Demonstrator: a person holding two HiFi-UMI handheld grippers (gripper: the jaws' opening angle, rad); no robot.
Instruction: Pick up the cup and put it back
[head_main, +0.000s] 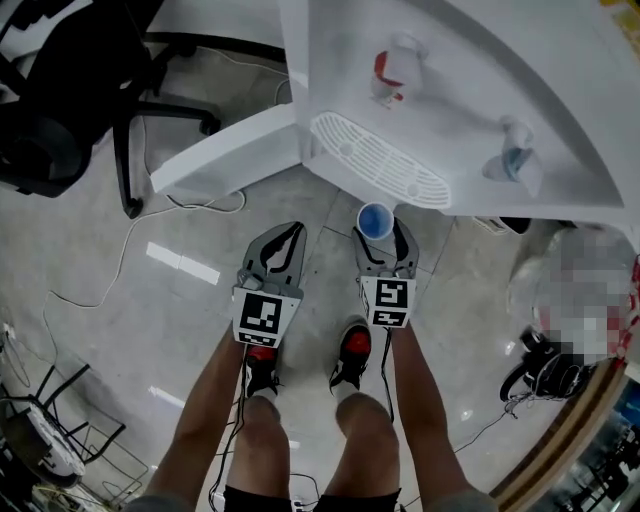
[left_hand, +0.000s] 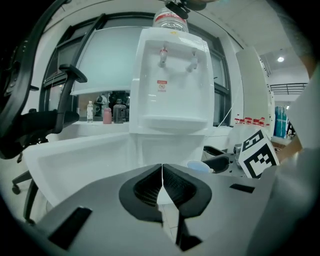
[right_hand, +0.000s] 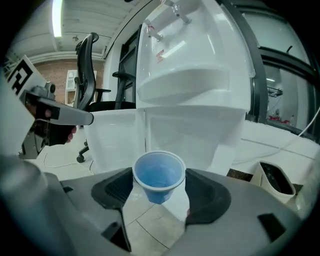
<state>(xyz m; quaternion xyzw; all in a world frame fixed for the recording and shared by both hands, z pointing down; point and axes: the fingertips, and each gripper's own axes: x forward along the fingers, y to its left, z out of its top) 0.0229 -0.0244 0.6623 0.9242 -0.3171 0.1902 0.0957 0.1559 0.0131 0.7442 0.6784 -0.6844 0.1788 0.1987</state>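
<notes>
A small blue plastic cup (head_main: 375, 220) (right_hand: 159, 175) hangs upright over the floor, in front of the white water dispenser (head_main: 440, 90) (right_hand: 190, 85) and just short of its drip tray grille (head_main: 380, 160). My right gripper (head_main: 381, 238) (right_hand: 159, 192) is shut on the cup, one jaw on each side of it. My left gripper (head_main: 288, 240) (left_hand: 161, 182) hovers beside it on the left, shut with nothing between its jaws. In the left gripper view the cup (left_hand: 200, 166) shows at the right, and the dispenser (left_hand: 170, 85) stands straight ahead with a red tap (head_main: 388, 68) and a blue tap (head_main: 510, 160).
A black office chair (head_main: 60, 90) stands at the far left, with cables (head_main: 120, 270) trailing over the tiled floor. The person's shoes (head_main: 350, 350) are below the grippers. A white bin (right_hand: 275, 180) sits right of the dispenser. Dark gear (head_main: 545, 365) lies at the right.
</notes>
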